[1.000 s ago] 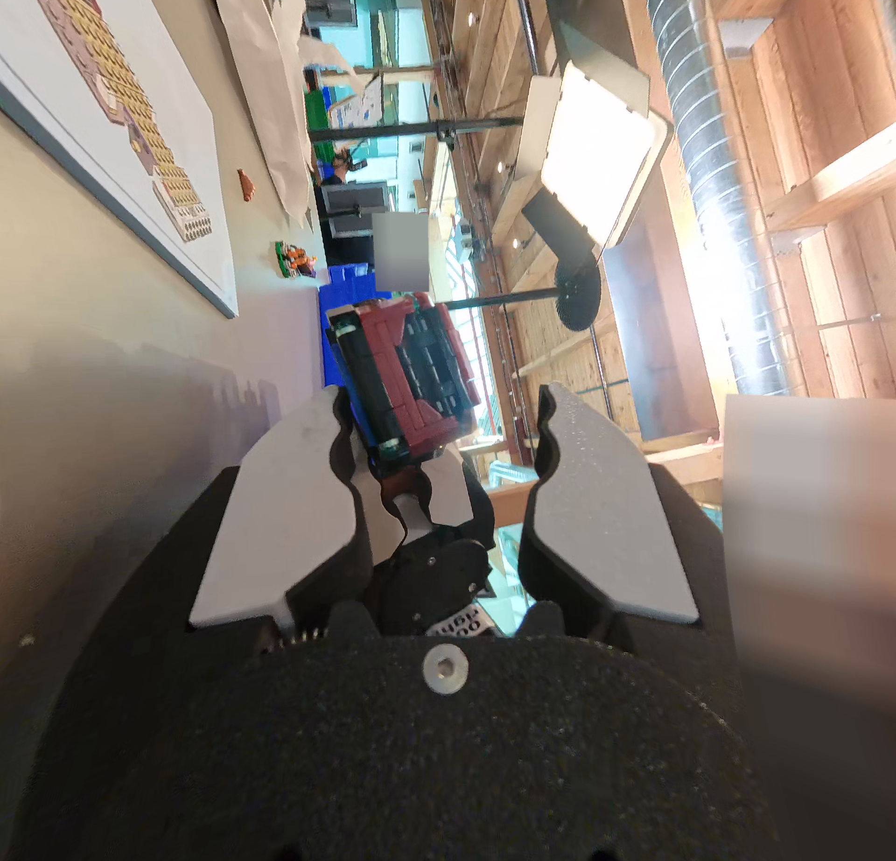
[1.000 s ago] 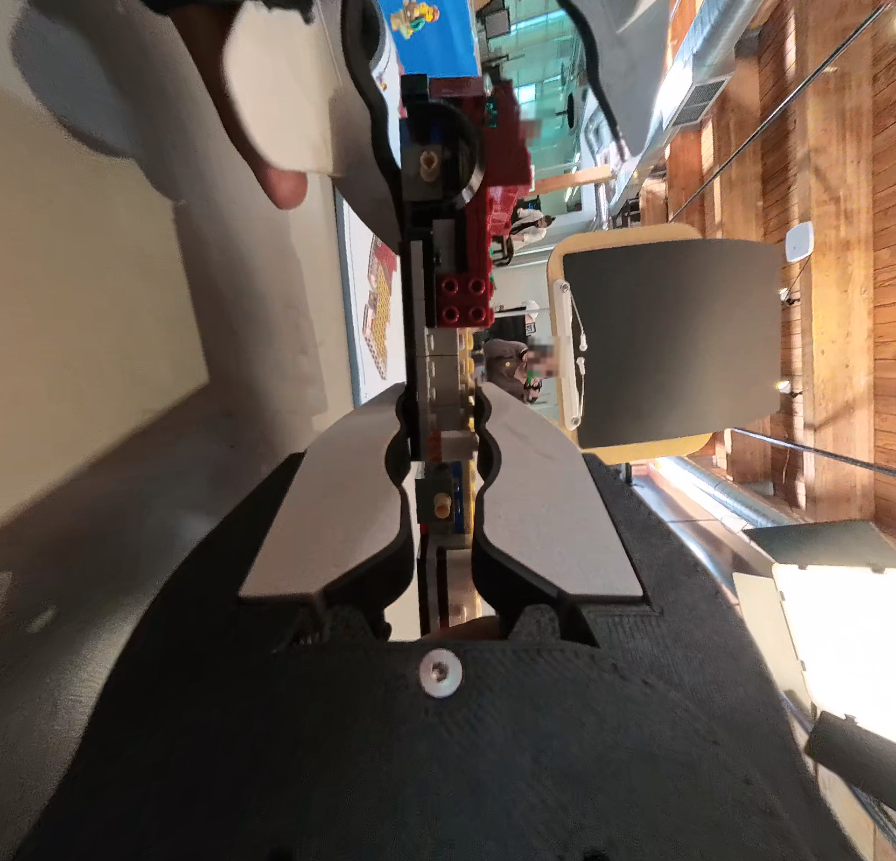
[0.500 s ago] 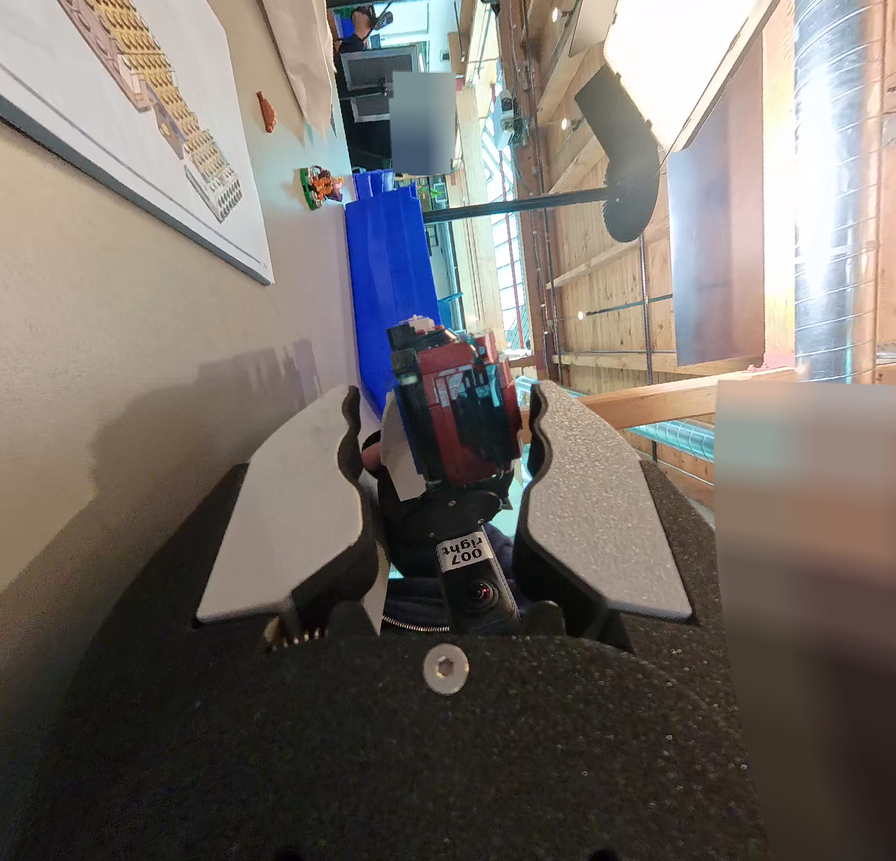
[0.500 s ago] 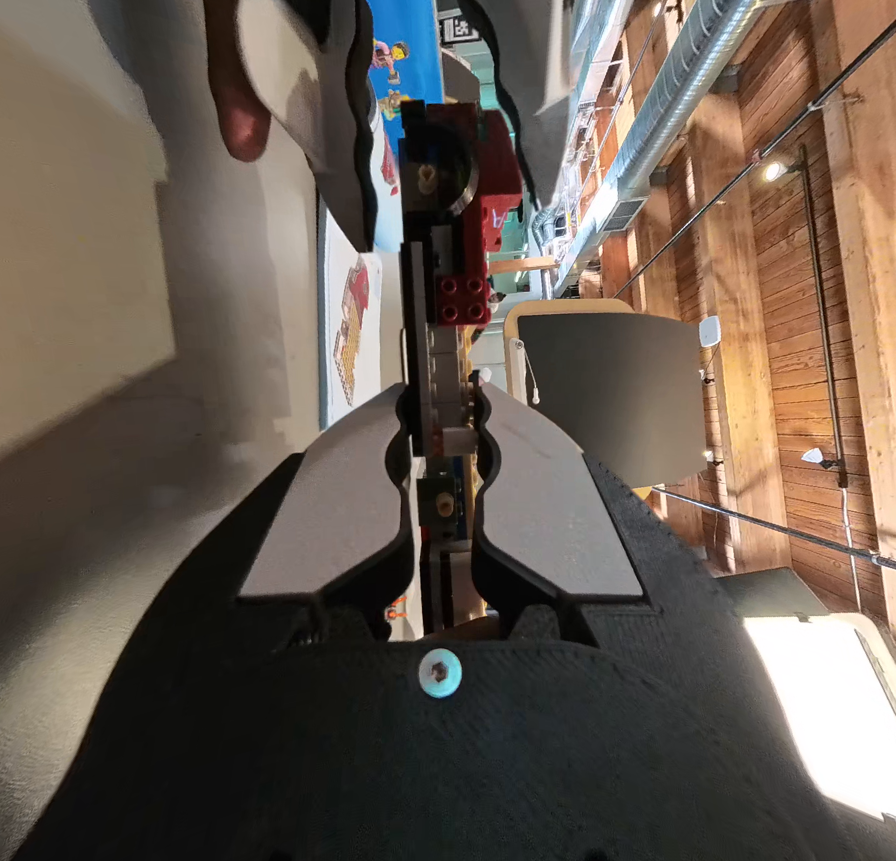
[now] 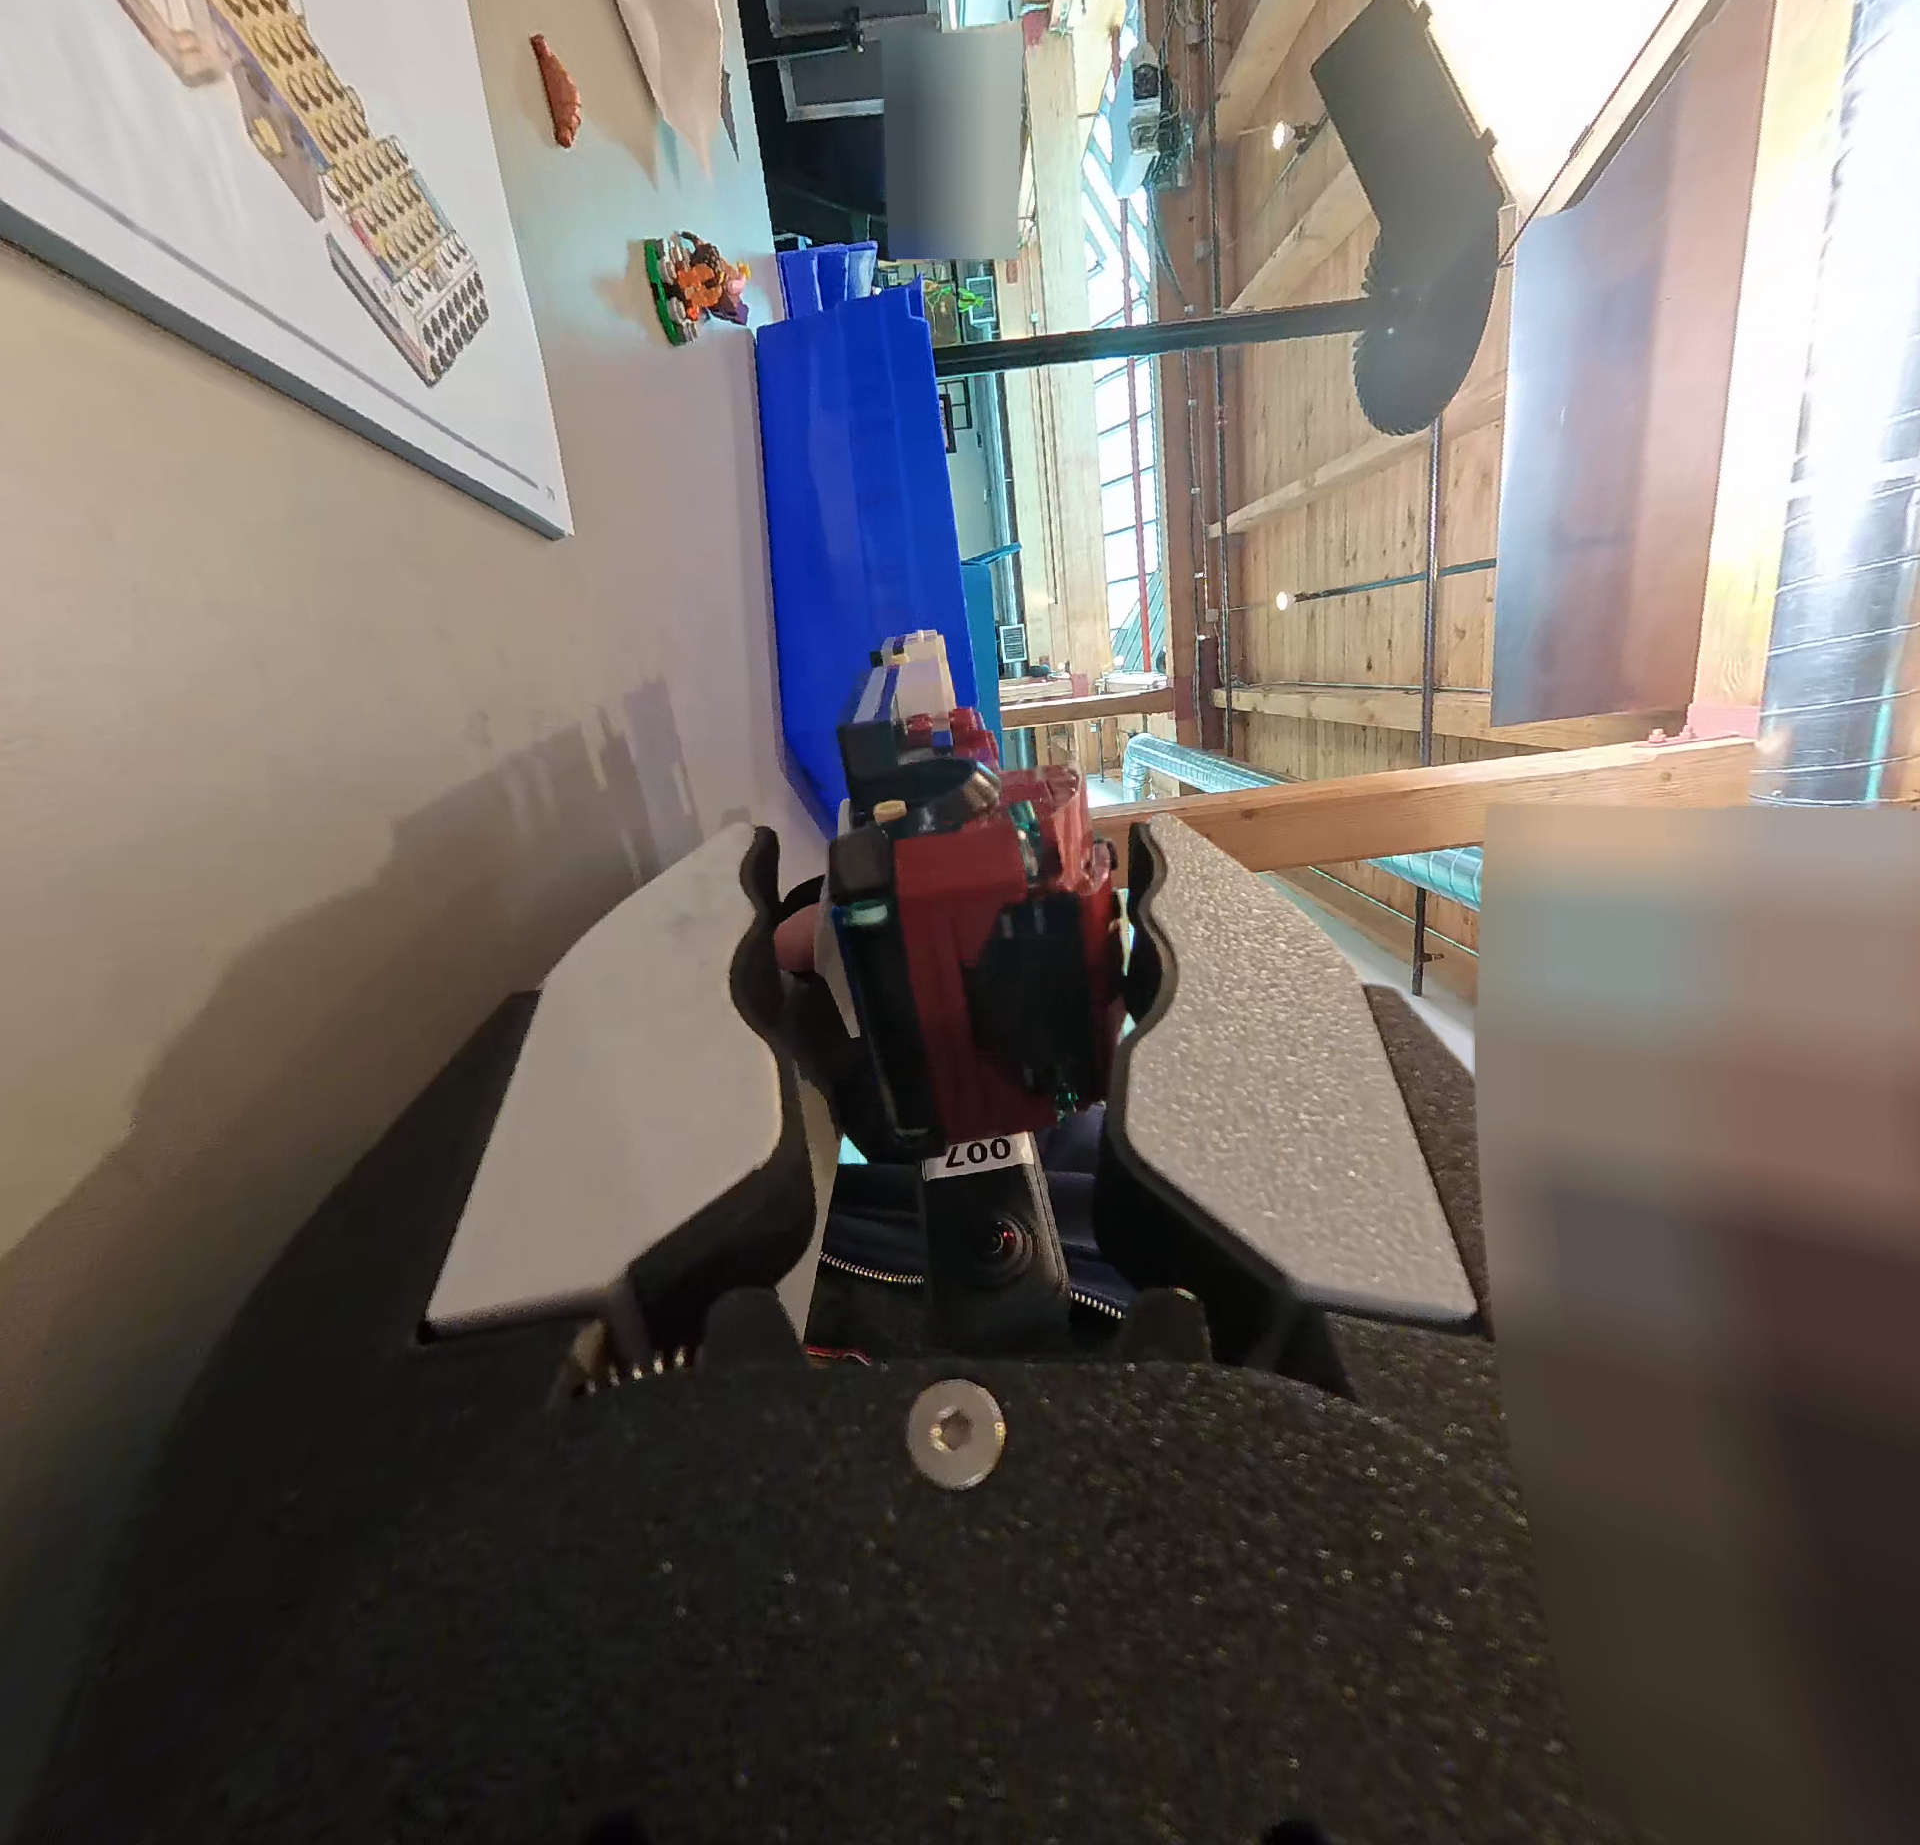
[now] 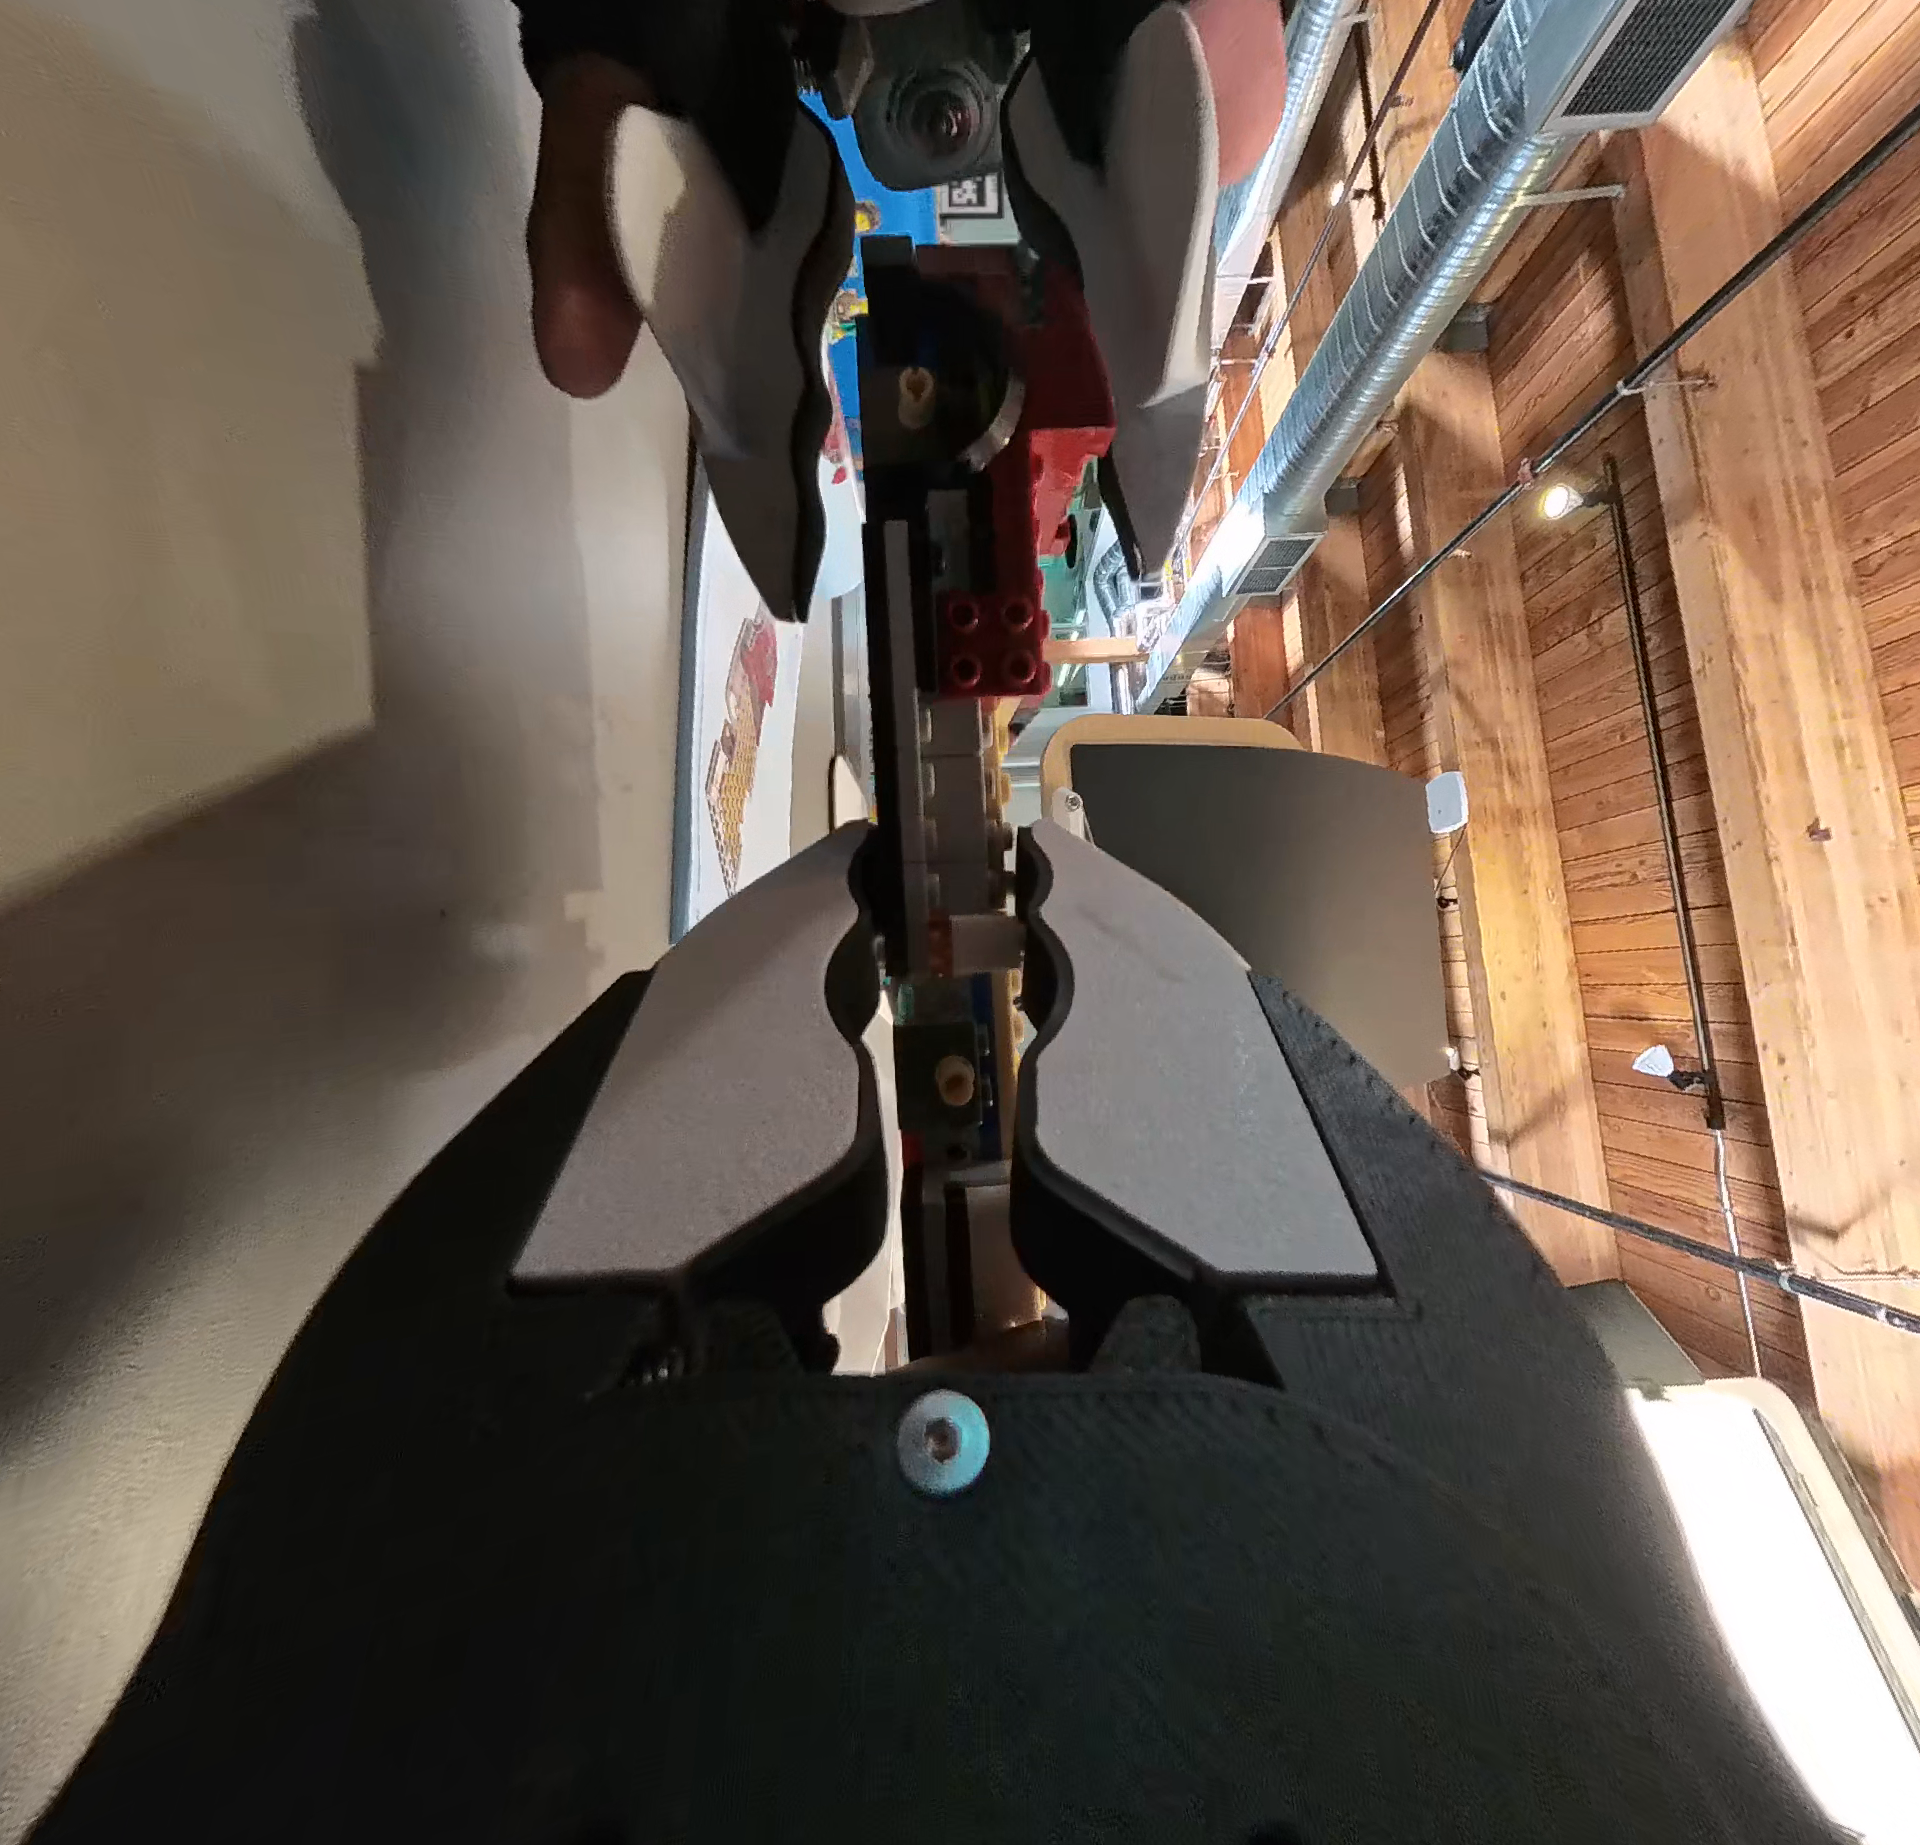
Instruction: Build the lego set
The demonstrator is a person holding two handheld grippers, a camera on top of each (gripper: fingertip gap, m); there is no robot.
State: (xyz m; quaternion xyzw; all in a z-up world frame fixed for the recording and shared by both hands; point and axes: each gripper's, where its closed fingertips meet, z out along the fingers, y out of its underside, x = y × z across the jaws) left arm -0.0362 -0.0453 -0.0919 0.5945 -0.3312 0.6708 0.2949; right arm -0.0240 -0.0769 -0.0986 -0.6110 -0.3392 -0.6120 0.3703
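So the right gripper (image 6: 940,922) is pinched onto the grey end of a long brick-built model (image 6: 951,652), pads pressed against both sides of it. The model's long axis runs straight out along that gripper's fingers, with the dark red, bulkier end (image 5: 977,974) pointing away toward the left gripper (image 5: 940,922). That red end sits between the left gripper's fingers, which are spread wide around it. There's a clear gap on one side, and on the other the finger is right up against the bricks, but I can't tell if it's really touching. Everything is held up off the grey table (image 5: 312,860). A blue bin (image 5: 852,507) stands just behind the model, with a small orange and green brick figure (image 5: 691,283) near it and a white printed sheet (image 5: 260,185) showing a picture of bricks farther along the table. There's a white sticker with digits on the camera housing under the model and a square code tag by the other lens, both partly cut off. The model's near end is buried between the right fingers, and blurred patches cover parts of the background.
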